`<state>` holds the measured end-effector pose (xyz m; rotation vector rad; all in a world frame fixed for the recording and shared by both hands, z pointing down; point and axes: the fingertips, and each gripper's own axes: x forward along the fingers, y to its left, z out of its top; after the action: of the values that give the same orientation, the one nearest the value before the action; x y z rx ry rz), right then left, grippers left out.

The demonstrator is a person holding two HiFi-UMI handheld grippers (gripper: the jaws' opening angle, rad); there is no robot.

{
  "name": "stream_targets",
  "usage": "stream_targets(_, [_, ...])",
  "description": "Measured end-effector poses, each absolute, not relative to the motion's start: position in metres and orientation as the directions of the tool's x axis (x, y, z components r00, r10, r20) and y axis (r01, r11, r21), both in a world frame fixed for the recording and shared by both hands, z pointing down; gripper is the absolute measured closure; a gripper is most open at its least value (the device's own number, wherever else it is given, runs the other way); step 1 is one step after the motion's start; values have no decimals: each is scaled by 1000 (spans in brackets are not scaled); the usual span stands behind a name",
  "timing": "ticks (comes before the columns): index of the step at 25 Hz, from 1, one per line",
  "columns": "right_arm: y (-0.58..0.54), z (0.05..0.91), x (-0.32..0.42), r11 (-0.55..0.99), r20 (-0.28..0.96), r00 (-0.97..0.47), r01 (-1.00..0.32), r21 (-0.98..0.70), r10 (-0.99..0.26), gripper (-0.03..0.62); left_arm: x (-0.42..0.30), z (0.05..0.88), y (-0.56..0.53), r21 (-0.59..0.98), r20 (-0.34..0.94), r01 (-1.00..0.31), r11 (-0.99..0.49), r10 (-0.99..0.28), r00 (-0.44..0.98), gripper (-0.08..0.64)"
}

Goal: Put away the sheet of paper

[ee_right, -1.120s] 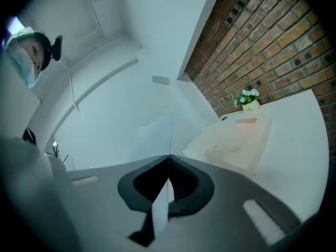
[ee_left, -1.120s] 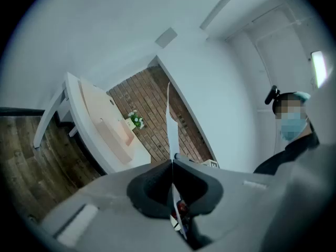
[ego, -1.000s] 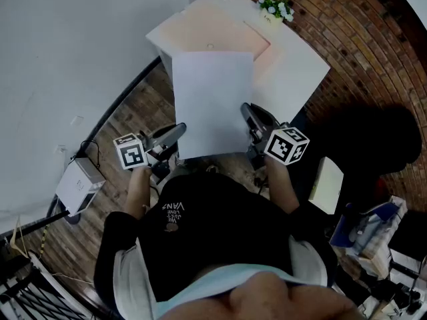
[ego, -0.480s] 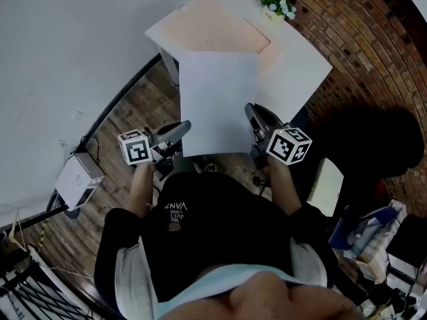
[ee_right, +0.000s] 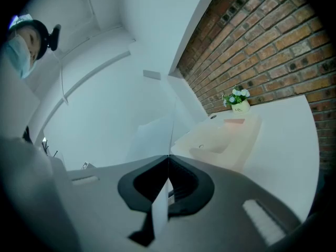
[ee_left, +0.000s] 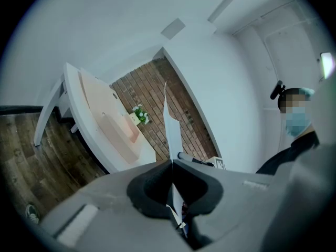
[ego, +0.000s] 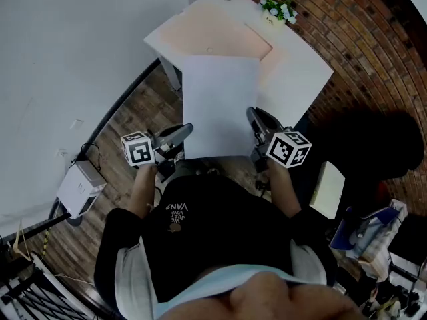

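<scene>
Fingers (ee_left: 152, 185) of your left gripper (ego: 186, 131) are pressed together on the near left corner of the sheet of paper (ego: 220, 105). Those of your right gripper (ego: 253, 116) are shut the same way on the near right corner, and each gripper view shows the sheet edge-on, running out from the closed seam. In the head view the sheet fills the centre of the frame. It is spread between your two hands, with its far edge over the white bench (ego: 300, 72) and meeting the near side of the peach-coloured tray (ego: 220, 35) at upper middle. You cannot tell from here whether it touches either. That tray looks like the likely place for it. Your hold is only on two corners of one edge, so the far end hangs free. If it dips, it could catch the bench edge or the tray's lip and buckle back toward you. Spreading your hands could tear the sheet or pull a corner out of the fingers, while closing them in would bow it. Letting go on one side first would make it swing. Reaching too far risks the flower pot (ego: 277, 7) at the top of the frame.
</scene>
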<state>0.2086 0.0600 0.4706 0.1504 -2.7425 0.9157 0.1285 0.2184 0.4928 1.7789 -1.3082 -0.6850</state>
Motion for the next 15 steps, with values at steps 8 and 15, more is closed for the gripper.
stream_targets(8, [57,471,169,781,259,-963,-218,-585,-75,591,80,492,210,843,49,-514,-157,-930,363,560])
stream_targets(15, [56,472,135,762,266,-955,-266,-590,-128,592,39,496,206,844,45,-503,-188,-909,414,560])
